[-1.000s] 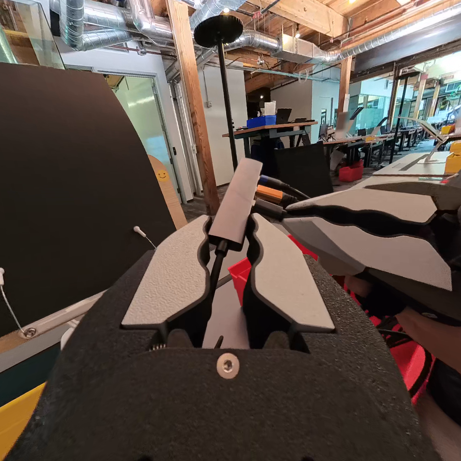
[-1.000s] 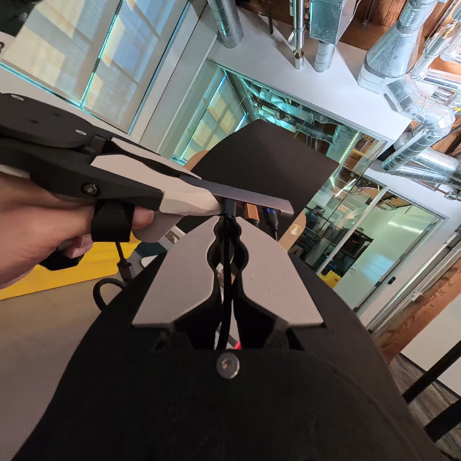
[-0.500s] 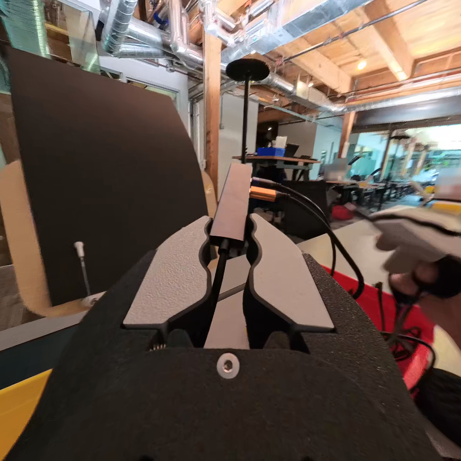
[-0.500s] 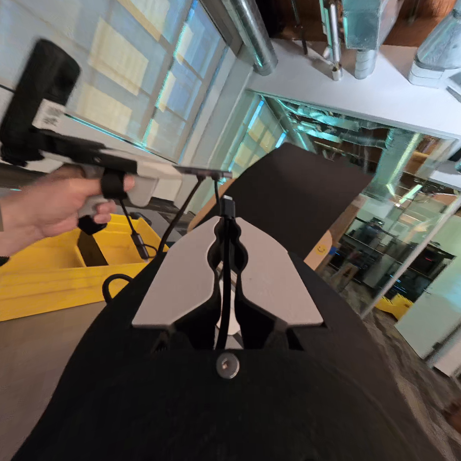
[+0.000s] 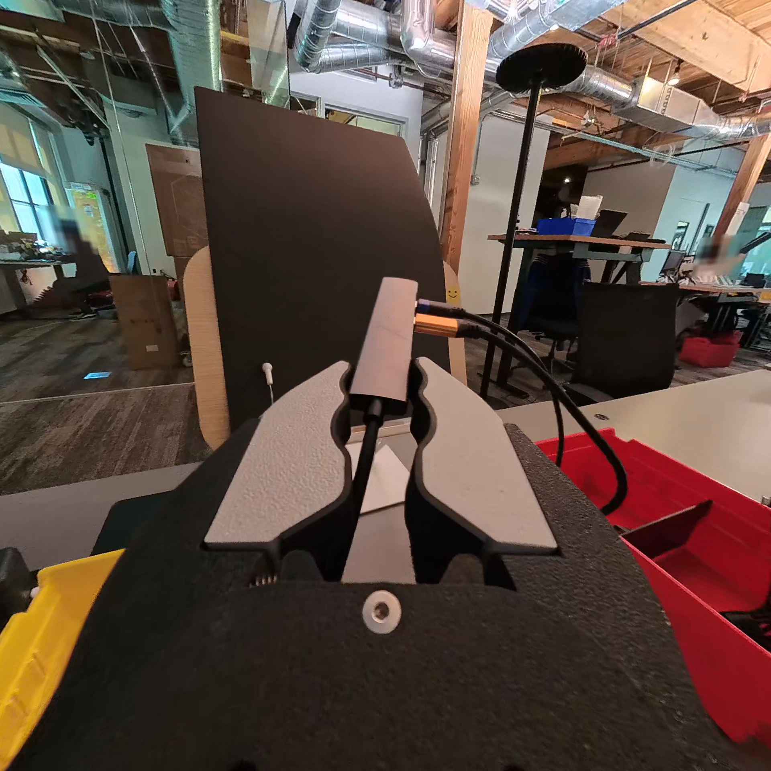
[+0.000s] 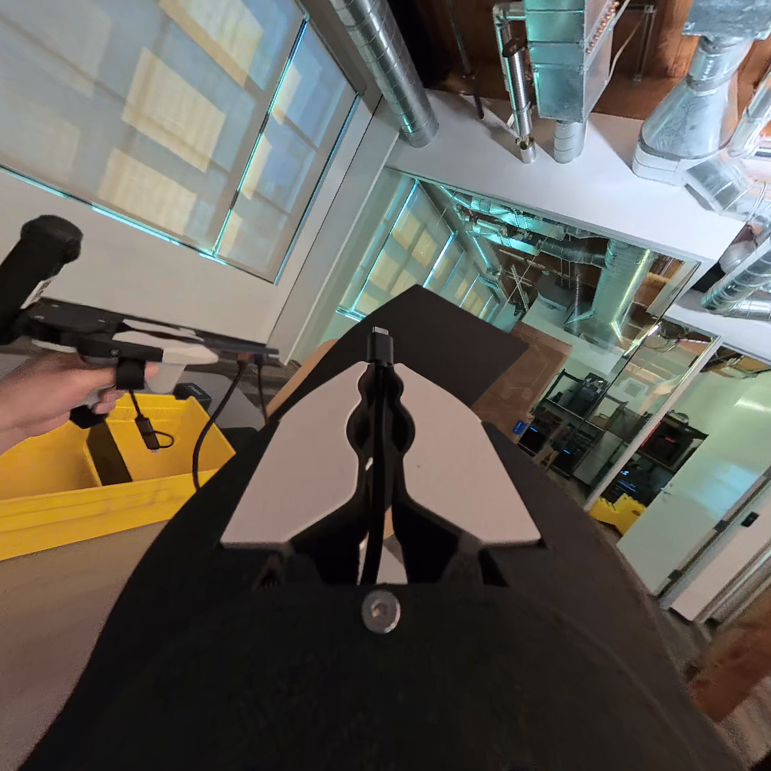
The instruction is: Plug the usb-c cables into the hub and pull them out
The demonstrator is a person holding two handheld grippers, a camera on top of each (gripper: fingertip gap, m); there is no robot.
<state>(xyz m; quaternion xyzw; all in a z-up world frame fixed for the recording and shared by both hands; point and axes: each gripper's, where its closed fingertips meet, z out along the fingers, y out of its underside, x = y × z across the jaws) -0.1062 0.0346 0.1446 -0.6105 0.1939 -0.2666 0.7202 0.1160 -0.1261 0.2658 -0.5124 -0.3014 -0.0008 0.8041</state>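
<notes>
My left gripper (image 5: 379, 367) is shut on the near end of a grey hub (image 5: 388, 333) and holds it up in the air. Two cables are plugged into the hub's right side, one with an orange plug (image 5: 436, 324) and one with a blue-ringed plug (image 5: 432, 306); they hang down into the red bin (image 5: 684, 538). The hub's own black lead (image 5: 367, 442) runs back between the fingers. My right gripper (image 6: 380, 365) is shut on a black usb-c cable (image 6: 379, 346), its plug free in the air. The left gripper with the hub (image 6: 233, 348) shows far left there.
A yellow bin (image 6: 104, 492) sits on the table below the left gripper, also at lower left in the left wrist view (image 5: 37, 651). A tall black board (image 5: 308, 258) stands behind the table. A person's hand (image 6: 46, 396) holds the left gripper. The grippers' ends are close to 30 cm from one another.
My right gripper has pulled the black usb-c plug out of the hub and drawn away to the right, out of the left wrist view. The two other cables remain plugged in.
</notes>
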